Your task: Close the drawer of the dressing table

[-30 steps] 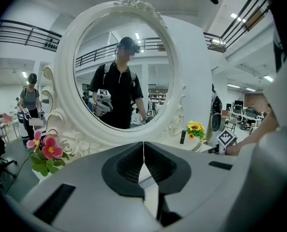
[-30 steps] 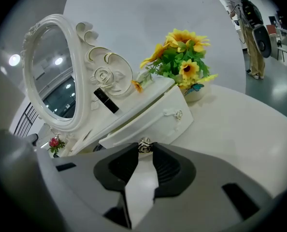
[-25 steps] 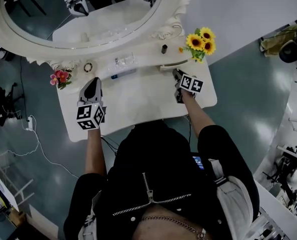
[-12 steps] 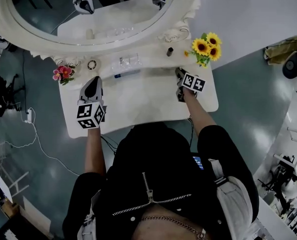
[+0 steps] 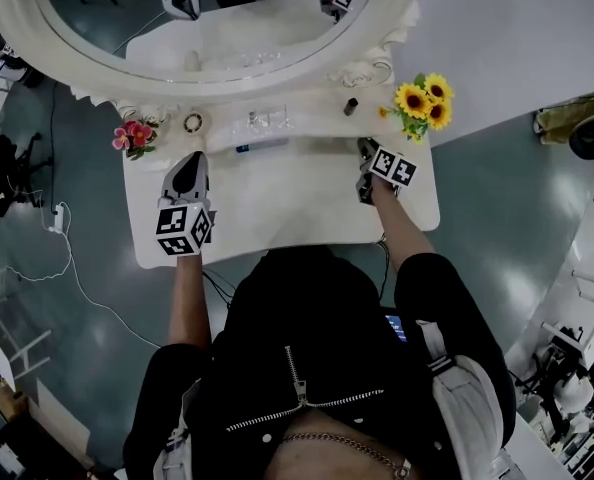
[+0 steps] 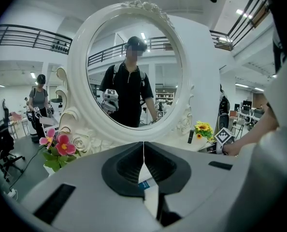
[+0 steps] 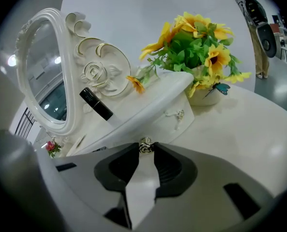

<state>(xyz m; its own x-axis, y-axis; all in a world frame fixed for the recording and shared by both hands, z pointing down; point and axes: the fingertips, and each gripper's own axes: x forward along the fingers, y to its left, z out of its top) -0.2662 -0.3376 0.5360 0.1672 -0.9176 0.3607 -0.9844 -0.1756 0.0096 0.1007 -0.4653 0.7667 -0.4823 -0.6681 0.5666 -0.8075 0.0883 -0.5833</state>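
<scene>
The white surface (image 5: 277,203) sits slightly higher in the head view than a second ago. Its drawer (image 7: 158,125), jutting out then, now lies flush under the shelf, right of centre. The right tongs (image 7: 146,151) have followed it in and are closing on its metal knob (image 7: 145,144). The left tongs (image 6: 143,153) stay pressed together, empty, at centre left.

The dressing table (image 5: 277,203) and its carved mirror frame (image 7: 102,74) are creamy white, the frame's scrolls edged in gold, with yellow sunflowers (image 5: 424,103) on green leaves at far right, pink flowers (image 5: 134,134) at far left, a black tube (image 7: 96,104), a silver drawer knob (image 7: 145,145) and a dark grey-green floor (image 5: 497,198).
</scene>
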